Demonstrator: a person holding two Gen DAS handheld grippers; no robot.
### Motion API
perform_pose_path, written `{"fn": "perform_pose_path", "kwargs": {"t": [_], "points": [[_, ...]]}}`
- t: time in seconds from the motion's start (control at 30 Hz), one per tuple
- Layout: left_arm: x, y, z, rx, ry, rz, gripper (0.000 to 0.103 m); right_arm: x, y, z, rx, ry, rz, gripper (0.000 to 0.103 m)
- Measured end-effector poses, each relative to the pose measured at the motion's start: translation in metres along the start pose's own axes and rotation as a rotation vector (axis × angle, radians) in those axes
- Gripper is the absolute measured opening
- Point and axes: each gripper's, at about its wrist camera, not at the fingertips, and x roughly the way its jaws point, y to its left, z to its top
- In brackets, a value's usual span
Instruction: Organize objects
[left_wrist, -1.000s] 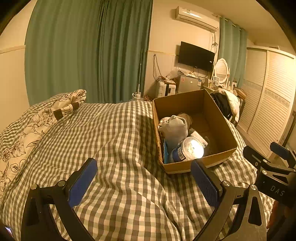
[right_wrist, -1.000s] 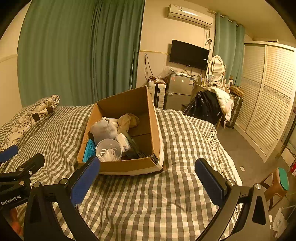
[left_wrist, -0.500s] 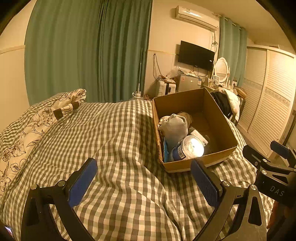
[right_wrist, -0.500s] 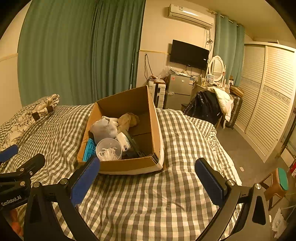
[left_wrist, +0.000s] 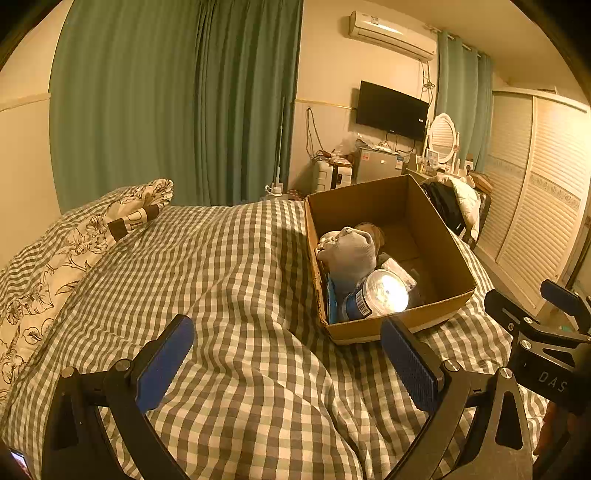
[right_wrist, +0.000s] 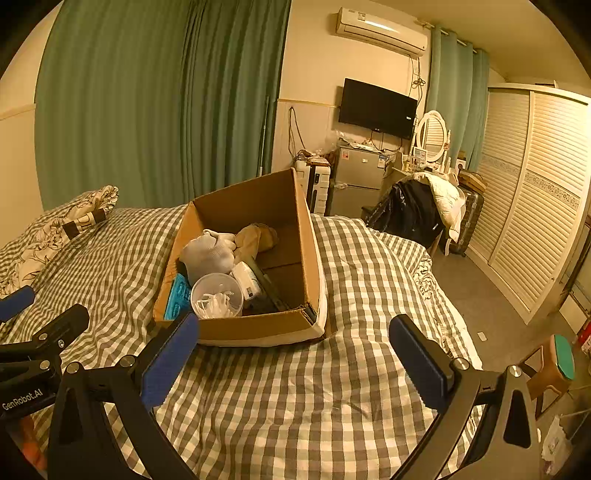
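Both our grippers, left gripper (left_wrist: 288, 358) and right gripper (right_wrist: 295, 354), hang spread wide, gripping nothing, above the grey-checked bed quilt (right_wrist: 288, 398), near the open brown cardboard box (right_wrist: 258, 326) of clutter.

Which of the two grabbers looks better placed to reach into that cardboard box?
Probably the right gripper: the cardboard box sits just ahead, nearly between its open fingers. For the left gripper the box lies off to its right.

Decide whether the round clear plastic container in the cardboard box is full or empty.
Partly filled: through the open top of the clear container, small white pieces lie at the bottom, inside the cardboard box.
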Motion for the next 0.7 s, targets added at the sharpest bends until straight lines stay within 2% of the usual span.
{"fn": "perform_pose_path", "kwargs": {"t": [0.7], "points": [[-0.0017, -0.0008, -0.0001, 0.006, -0.011, 0.005, 0.103, 0.0004, 0.0004, -0.001, -0.002, 0.003, -0.001, 0.103]]}}
